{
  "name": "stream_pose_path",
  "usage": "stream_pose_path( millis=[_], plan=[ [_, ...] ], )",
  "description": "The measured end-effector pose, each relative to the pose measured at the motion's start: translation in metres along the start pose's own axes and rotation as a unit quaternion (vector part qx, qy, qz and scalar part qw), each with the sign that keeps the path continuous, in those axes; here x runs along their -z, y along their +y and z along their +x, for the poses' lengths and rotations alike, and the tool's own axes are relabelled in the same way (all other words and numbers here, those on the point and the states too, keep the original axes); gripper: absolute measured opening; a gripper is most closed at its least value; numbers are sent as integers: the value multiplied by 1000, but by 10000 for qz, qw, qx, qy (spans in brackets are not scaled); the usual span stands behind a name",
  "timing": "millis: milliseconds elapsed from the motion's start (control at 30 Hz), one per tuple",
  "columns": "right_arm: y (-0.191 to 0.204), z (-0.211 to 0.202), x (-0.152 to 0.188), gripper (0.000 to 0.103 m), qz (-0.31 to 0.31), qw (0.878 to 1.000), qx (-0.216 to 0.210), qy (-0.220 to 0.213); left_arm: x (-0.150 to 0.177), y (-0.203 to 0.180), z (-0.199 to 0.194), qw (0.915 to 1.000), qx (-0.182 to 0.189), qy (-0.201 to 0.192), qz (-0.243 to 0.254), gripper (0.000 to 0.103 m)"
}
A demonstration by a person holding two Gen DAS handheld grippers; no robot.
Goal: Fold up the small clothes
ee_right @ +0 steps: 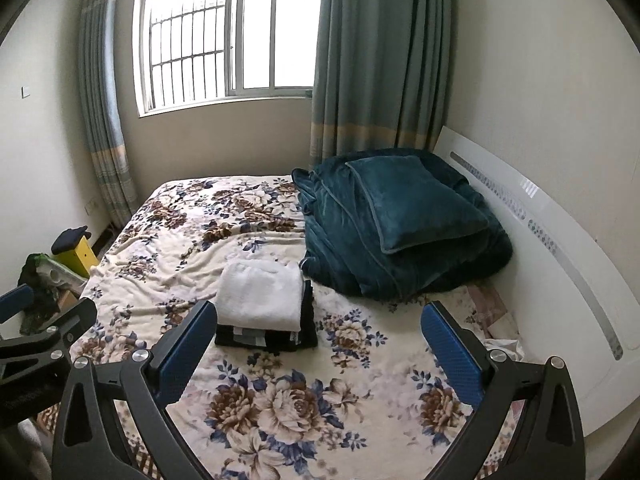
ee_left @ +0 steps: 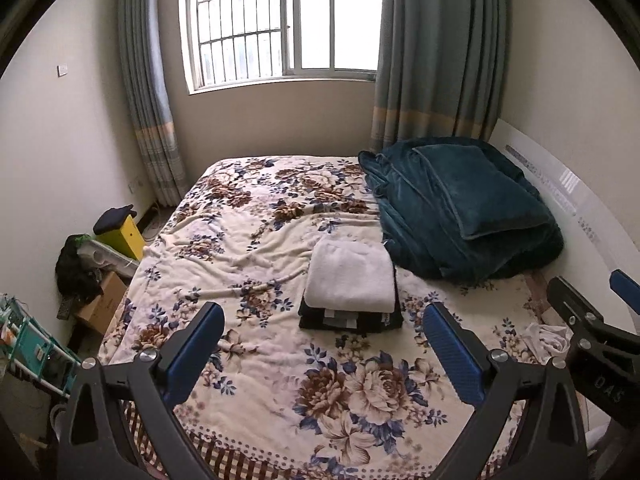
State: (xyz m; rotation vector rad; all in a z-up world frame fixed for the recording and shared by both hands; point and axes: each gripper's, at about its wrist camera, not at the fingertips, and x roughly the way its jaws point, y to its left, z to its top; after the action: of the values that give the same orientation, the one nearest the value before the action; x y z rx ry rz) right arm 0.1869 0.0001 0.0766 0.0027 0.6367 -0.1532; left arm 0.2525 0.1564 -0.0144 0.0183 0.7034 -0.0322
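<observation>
A folded white garment [ee_left: 350, 276] lies on top of a stack of folded black clothes [ee_left: 352, 320] on the floral bedspread [ee_left: 248, 240]. The stack also shows in the right wrist view [ee_right: 260, 300]. A crumpled white garment [ee_left: 548, 338] lies at the bed's right edge, also visible in the right wrist view [ee_right: 504, 348]. My left gripper [ee_left: 324, 350] is open and empty, held above the bed short of the stack. My right gripper [ee_right: 320, 344] is open and empty, just right of the stack. Each gripper shows at the edge of the other's view.
A folded teal blanket [ee_left: 464, 208] lies at the back right of the bed against the white headboard [ee_right: 540, 232]. Boxes, a yellow box [ee_left: 124, 234] and clutter stand on the floor at the left. Window and curtains are beyond the bed.
</observation>
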Motion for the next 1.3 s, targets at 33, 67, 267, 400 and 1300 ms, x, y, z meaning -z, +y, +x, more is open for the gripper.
stream_pose_path(
  millis=[33, 67, 267, 400, 1300],
  plan=[
    [0, 0, 1, 103, 14, 10000, 0, 7, 1, -1, -2, 10000, -28, -9, 30, 102],
    [0, -1, 1, 103, 14, 10000, -14, 20, 1, -2, -4, 10000, -64, -20, 41, 102],
    [-2, -5, -2, 103, 3, 10000, -19, 10, 0, -7, -14, 9998, -135, -117, 47, 103],
    [-4, -5, -2, 103, 12, 10000, -32, 15, -2, -6, -14, 9998, -159, -120, 44, 103],
    [-4, -8, 0, 103, -99, 9998, -182, 56, 7, -1, -26, 9994, -306, -147, -73, 103]
  ],
)
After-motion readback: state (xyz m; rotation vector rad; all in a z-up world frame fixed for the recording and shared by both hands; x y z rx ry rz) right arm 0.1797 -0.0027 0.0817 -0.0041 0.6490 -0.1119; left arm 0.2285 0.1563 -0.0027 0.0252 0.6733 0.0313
